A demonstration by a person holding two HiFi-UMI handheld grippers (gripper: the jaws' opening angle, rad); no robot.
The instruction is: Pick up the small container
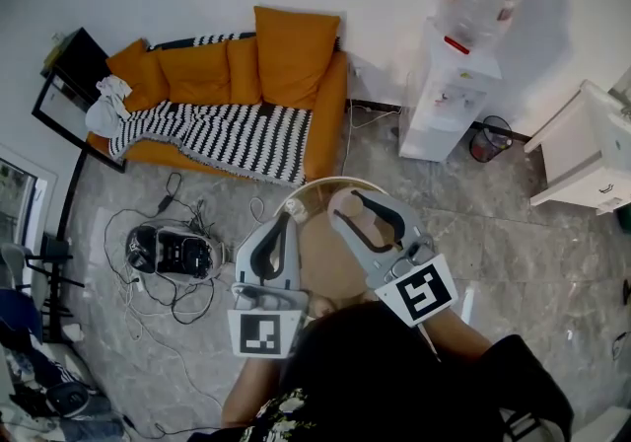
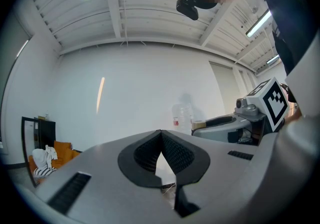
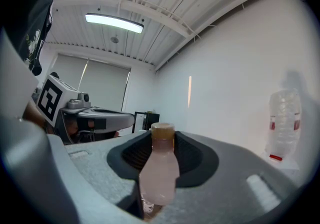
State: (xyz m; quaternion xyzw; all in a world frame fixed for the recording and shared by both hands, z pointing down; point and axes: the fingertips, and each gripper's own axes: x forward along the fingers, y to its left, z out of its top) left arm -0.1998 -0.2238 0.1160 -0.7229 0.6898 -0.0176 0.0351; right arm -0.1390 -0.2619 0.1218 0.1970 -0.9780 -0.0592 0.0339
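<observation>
Right gripper (image 3: 162,143) jaws pinch the small pink bottle (image 3: 159,173) at its body, tan cap up. Left gripper (image 2: 161,135) jaws are pressed together, empty. My call: hold an even squeeze and a level wrist so the bottle can't slip.

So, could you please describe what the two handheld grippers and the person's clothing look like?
The left gripper and right gripper are pale grey moulded shells. Their curved fingers are lined with black ribbed pads. Each carries a white cube printed with black square markers, the left cube and the right cube. The person wears a dark sleeve.
</observation>
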